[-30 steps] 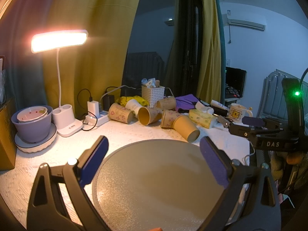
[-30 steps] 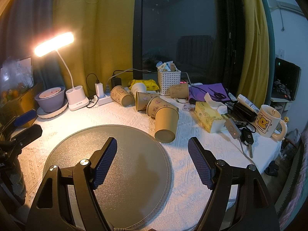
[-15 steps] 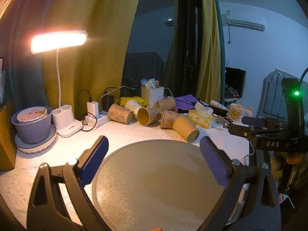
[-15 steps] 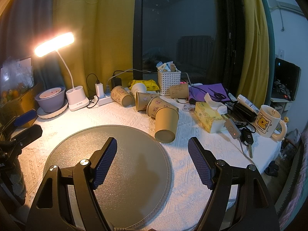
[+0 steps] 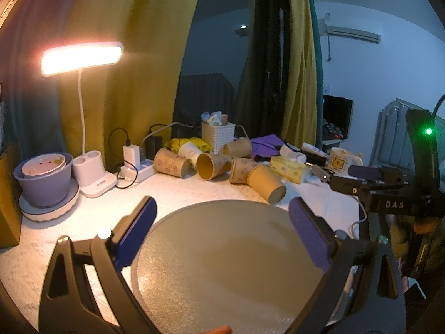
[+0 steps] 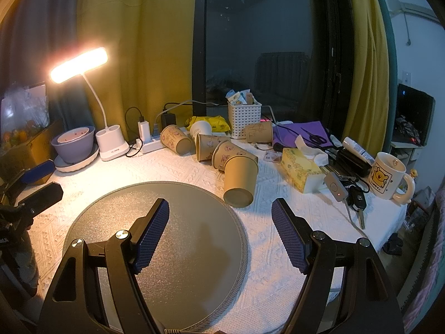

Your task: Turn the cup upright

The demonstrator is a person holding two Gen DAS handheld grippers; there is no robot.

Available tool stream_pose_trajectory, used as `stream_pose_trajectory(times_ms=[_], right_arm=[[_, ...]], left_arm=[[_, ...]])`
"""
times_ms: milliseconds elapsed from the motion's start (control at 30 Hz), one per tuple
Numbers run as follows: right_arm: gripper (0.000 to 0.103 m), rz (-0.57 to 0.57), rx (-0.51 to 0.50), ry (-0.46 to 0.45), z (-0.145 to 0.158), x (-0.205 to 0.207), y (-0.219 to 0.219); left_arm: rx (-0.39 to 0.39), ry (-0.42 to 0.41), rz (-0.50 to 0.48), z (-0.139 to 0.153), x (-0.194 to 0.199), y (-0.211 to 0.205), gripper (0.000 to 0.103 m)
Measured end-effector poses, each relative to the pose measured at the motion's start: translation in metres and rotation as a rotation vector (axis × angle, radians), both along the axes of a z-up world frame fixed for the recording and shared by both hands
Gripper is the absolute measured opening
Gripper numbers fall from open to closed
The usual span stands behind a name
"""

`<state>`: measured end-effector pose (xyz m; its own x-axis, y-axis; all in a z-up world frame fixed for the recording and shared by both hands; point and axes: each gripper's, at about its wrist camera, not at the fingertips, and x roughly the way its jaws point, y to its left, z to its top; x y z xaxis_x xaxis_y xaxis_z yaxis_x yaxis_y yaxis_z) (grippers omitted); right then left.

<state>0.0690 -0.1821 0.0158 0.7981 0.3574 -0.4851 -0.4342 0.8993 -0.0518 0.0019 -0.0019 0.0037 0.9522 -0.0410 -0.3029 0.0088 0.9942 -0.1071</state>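
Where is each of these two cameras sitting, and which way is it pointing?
Left wrist view: sits on the left gripper, looking forward between its open blue pads over the round grey mat toward the tipped paper cups; the right gripper pokes in at the right edge.
Right wrist view: sits on the right gripper, facing the same table; the plain brown cup lies just ahead, and the left gripper shows at the left edge.
Shared: mat, cups, lit desk lamp, white basket, bear mug.

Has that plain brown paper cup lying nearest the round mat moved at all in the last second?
No. The plain brown cup lies on its side at the round mat's edge, beside the tissue box, as before.
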Motion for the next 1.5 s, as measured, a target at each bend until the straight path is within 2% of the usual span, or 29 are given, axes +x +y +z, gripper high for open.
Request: stream_pose_trajectory(times_ms=[167, 367, 467, 633, 800, 900, 1300, 1500], right_arm=[[0.079, 0.004, 0.007, 0.012, -0.001, 0.01, -0.003], [0.079, 0.002, 0.009, 0.057, -0.005, 0.046, -0.01], [0.079, 0.006, 0.009, 0.073, -0.014, 0.068, -0.017], [0.079, 0.028, 0.032, 0.101, -0.019, 0.104, -0.026], [0.079, 0.07, 0.038, 0.113, -0.015, 0.137, -0.031], [0.079, 0.079, 0.042, 0.114, -0.012, 0.156, -0.035], [0.079, 0.041, 0.076, 0.14, 0.004, 0.235, -0.059], [0.079, -0.061, 0.093, 0.209, -0.001, 0.281, -0.064]], left_arm=[[0.018, 0.036, 0.001, -0.006, 0.009, 0.002, 0.097], [0.004, 0.137, 0.009, -0.023, 0.035, 0.012, 0.097], [0.061, 0.178, 0.021, -0.025, 0.049, 0.007, 0.097], [0.149, 0.228, 0.009, -0.009, 0.083, -0.003, 0.097], [0.261, 0.277, -0.029, 0.01, 0.133, -0.019, 0.097], [0.299, 0.303, -0.065, 0.018, 0.167, -0.029, 0.097], [0.376, 0.375, -0.17, 0.032, 0.294, -0.069, 0.097], [0.42, 0.411, -0.222, 0.031, 0.354, -0.078, 0.096]])
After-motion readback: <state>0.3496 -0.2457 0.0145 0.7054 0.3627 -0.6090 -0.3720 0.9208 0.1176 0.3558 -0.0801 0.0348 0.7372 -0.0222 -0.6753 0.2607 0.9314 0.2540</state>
